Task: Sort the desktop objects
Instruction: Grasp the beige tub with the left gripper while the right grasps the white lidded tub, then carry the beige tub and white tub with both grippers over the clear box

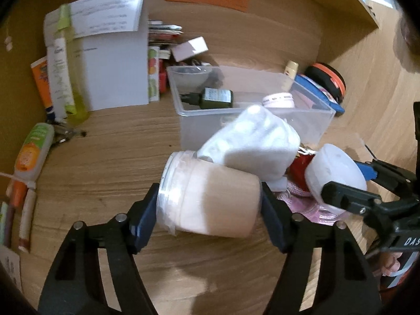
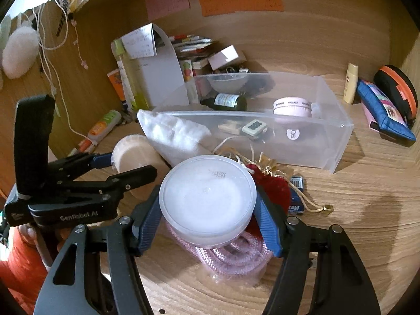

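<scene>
My left gripper (image 1: 208, 204) is shut on a clear jar (image 1: 210, 199) of pale pink powder, held on its side above the desk; the jar also shows in the right wrist view (image 2: 134, 155). My right gripper (image 2: 207, 218) is shut on the jar's frosted white lid (image 2: 207, 199), apart from the jar; the lid also shows in the left wrist view (image 1: 333, 173). A white cloth pouch (image 1: 252, 139) lies against the jar. Behind stands a clear plastic bin (image 2: 328, 141) holding a dark green bottle (image 2: 225, 102) and a pink round case (image 2: 291, 106).
A pink rope coil (image 2: 231, 254), a red pouch (image 2: 273, 186) and a battery pack (image 2: 296, 191) lie under the lid. Tubes and bottles (image 1: 55, 84) stand left by a white booklet (image 1: 115, 68). A blue pouch (image 2: 380, 110) and an orange-black case (image 2: 399, 89) sit right.
</scene>
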A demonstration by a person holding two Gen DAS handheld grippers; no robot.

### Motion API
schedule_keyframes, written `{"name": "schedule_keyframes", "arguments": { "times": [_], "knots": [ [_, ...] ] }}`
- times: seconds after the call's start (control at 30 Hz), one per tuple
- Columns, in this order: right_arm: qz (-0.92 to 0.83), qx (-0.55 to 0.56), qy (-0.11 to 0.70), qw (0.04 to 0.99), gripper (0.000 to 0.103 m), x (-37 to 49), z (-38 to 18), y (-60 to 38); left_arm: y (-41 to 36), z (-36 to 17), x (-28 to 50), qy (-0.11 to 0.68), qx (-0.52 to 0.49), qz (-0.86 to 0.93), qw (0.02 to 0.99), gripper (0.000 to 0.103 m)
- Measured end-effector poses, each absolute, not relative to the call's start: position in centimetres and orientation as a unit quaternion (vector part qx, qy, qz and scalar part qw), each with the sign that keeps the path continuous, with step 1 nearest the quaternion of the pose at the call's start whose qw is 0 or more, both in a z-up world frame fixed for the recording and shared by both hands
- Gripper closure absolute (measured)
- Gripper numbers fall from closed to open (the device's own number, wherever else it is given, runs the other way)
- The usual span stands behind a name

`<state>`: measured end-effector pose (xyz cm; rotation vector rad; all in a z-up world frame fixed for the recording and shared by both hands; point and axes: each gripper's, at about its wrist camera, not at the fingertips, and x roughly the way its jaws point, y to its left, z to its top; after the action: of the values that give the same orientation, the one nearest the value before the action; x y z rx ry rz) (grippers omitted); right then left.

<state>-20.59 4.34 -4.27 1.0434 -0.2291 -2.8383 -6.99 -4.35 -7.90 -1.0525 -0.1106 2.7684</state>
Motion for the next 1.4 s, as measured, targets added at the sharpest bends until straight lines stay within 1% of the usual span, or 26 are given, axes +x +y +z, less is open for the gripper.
{"name": "schedule_keyframes", "arguments": {
  "times": [0.33, 0.67, 1.03, 1.4],
  "knots": [
    [-0.939, 0.328, -0.092, 0.051, 0.040, -19.9, -3.0, 5.7, -5.7, -7.1, -4.9, -0.069, -0.338, 0.937, 0.063, 0.037],
    [-0.941, 0.321, -0.096, 0.052, 0.040, -19.9, -1.8, 6.9, -6.2, -5.5, -3.9, -0.080, -0.308, 0.947, 0.046, 0.037],
    [-0.947, 0.308, -0.084, 0.045, 0.040, -20.9, 0.7, 9.2, -5.8, -2.0, -5.0, -0.074, -0.268, 0.960, 0.027, 0.037],
    [-0.949, 0.305, -0.067, 0.045, 0.040, -22.5, 2.7, 11.6, -4.8, 1.6, -7.3, -0.073, -0.237, 0.967, 0.051, 0.037]
  ]
}}
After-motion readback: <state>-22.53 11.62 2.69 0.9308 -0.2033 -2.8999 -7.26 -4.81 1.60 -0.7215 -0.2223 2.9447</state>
